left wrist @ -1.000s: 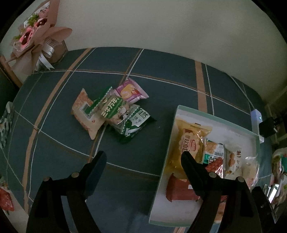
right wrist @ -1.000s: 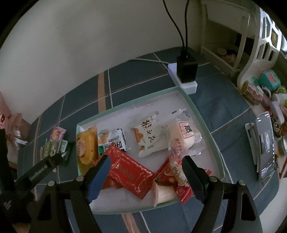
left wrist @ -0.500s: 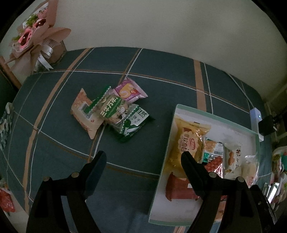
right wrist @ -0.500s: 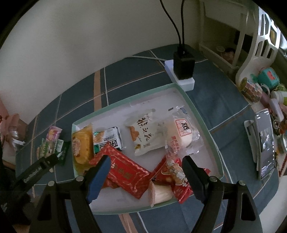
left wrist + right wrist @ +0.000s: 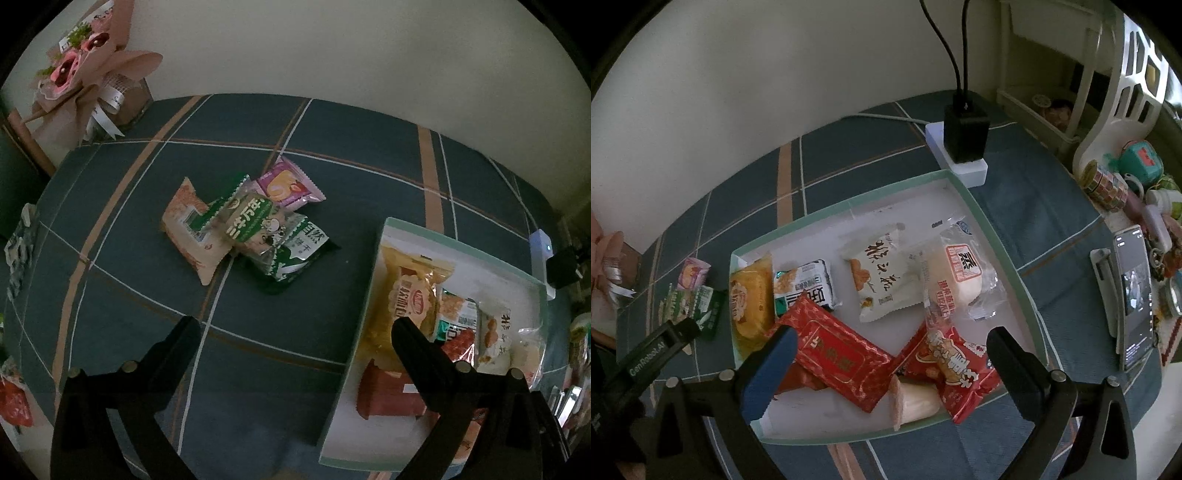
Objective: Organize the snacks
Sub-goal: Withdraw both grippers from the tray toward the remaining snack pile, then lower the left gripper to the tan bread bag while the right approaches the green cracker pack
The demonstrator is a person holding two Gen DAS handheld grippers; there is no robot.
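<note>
With both the left gripper [image 5: 295, 332] and right gripper [image 5: 892, 347] opening on nothing, the loose packets [image 5: 247, 229] mid-table are best pinched singly and carried into the tray [image 5: 461, 251].

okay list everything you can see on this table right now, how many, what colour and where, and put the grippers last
tray: 1, white with green rim, centre
snack packets in tray: about 8; red, yellow, white
loose snack packets: 4; pink, green, orange; cloth left of tray
power strip: 1, white, behind tray
charger: 1, black, on strip
phone: 1, dark, right edge
bouquet: 1, pink, far left corner
left gripper: black, opening, nothing between
right gripper: black, blue pad, opening above tray
</note>
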